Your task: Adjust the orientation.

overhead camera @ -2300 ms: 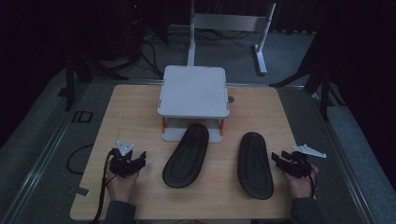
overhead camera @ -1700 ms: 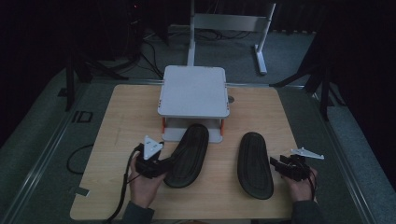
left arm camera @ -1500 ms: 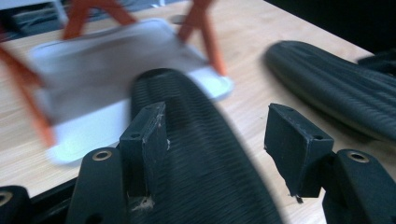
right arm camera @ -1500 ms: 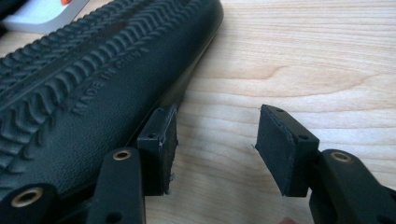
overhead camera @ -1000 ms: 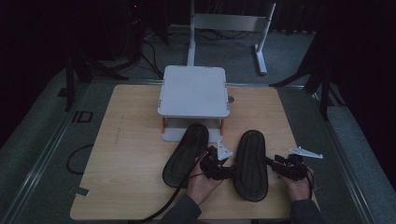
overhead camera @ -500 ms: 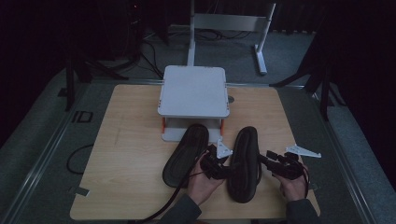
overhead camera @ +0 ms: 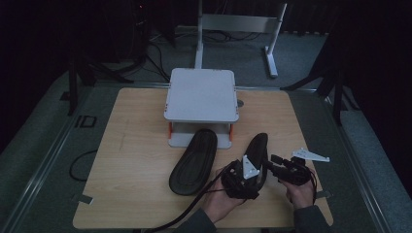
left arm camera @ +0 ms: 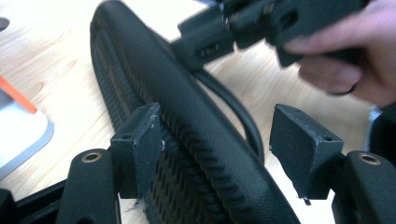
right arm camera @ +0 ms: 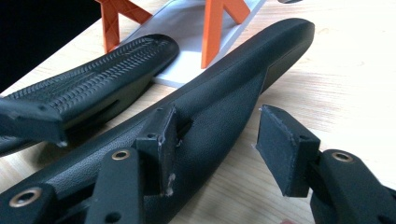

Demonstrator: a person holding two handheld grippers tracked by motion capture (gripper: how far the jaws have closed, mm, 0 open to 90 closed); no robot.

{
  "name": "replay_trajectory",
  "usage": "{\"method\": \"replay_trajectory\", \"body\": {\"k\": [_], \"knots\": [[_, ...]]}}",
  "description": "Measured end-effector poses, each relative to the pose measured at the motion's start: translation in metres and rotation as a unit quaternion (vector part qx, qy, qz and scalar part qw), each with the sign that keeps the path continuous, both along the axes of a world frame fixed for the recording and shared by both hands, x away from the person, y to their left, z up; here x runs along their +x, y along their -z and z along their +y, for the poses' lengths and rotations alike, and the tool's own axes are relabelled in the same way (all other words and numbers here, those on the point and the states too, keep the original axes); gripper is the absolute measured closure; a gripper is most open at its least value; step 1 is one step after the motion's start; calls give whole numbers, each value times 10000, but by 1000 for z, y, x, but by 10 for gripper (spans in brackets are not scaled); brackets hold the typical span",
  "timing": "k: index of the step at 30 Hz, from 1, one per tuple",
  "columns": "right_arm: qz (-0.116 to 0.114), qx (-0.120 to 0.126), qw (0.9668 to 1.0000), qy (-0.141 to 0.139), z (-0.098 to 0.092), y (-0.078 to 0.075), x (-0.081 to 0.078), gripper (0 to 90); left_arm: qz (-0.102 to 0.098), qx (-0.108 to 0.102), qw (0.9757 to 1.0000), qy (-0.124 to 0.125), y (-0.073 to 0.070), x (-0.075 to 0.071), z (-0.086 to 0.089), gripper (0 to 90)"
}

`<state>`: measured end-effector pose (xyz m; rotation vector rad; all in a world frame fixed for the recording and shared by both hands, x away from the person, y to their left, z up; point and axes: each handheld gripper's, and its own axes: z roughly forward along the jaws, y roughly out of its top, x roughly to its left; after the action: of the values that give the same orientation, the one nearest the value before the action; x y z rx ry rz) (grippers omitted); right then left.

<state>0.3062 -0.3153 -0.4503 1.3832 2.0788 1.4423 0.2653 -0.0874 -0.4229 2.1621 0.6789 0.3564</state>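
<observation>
Slipper on the right (overhead camera: 256, 151) is tipped up on its edge, just in front of the white riser stand (overhead camera: 201, 94) and off its right front corner, with both grippers working its near end. Left gripper (overhead camera: 241, 178) comes in from the stand side; in the left gripper view (left arm camera: 219, 140) the ribbed sole and smooth upper run between its two black jaws, one pad against the sole, the other pad standing clear with a gap, so it is spread around the slipper and not clamped. Those jaws have just been opening, slipper between them. Right gripper (overhead camera: 273, 161) sits on the far side of that slipper from the stand's centre line; in the right gripper view (right arm camera: 212, 144) one pad lies against the slipper's strap and the other is apart from it over bare table, so it too is spread, not pinching. Second slipper (overhead camera: 193, 161) lies flat, sole up, in front of the stand's middle, its toe end touching the stand's base plate between the orange legs (right arm camera: 217, 28). Wooden table (overhead camera: 131, 145) carries all of it. Cable (overhead camera: 182, 213) trails from the left gripper toward the near table edge, away from the stand.
</observation>
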Motion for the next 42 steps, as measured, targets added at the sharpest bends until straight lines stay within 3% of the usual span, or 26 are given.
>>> {"method": "replay_trajectory", "body": {"k": [4, 6, 9, 12, 19, 23, 26, 31, 36, 37, 38, 41, 42], "knots": [[-25, -50, 10000, -54, 1, -1, 0, 455, 179, -200, 9996, -80, 0, 3, 10, 447], [-60, -118, 9999, -58, 1, -3, 0, 446, 176, -160, 9995, -197, 0, 6, 16, 490], [-150, -118, 9998, 66, -2, -6, 3, 432, 202, 74, 9988, -446, 5, 11, 25, 526], [-250, -143, 9993, 234, -8, -9, 10, 429, 343, -137, 9981, -484, 7, 15, 37, 523], [-414, -364, 9961, 695, -19, -15, 25, 407, 258, -394, 9966, -677, 3, 22, 48, 582], [-463, -319, 9933, 1007, -32, -17, 33, 406, 149, -399, 9962, -761, 3, 26, 49, 590], [-444, -363, 9928, 1053, -36, -22, 40, 408, 136, -343, 9955, -869, 3, 29, 51, 596], [-338, -540, 9948, 793, -22, -19, 43, 409, 181, -373, 9939, -1021, 4, 33, 51, 617], [-47, -757, 9969, 227, 11, 7, 37, 406, 164, -381, 9934, -1070, 3, 34, 47, 619], [-47, -757, 9969, 227, 11, 7, 37, 406, 164, -381, 9934, -1070, 3, 34, 47, 620], [39, -815, 9966, -68, 27, 17, 35, 400, 166, -400, 9932, -1078, 3, 34, 47, 622], [-5, -716, 9970, -281, 35, 17, 33, 406, 126, -375, 9932, -1092, 3, 34, 45, 633], [-163, -678, 9970, -322, 39, 10, 29, 428, 107, -308, 9934, -1100, 3, 35, 44, 647]]}}
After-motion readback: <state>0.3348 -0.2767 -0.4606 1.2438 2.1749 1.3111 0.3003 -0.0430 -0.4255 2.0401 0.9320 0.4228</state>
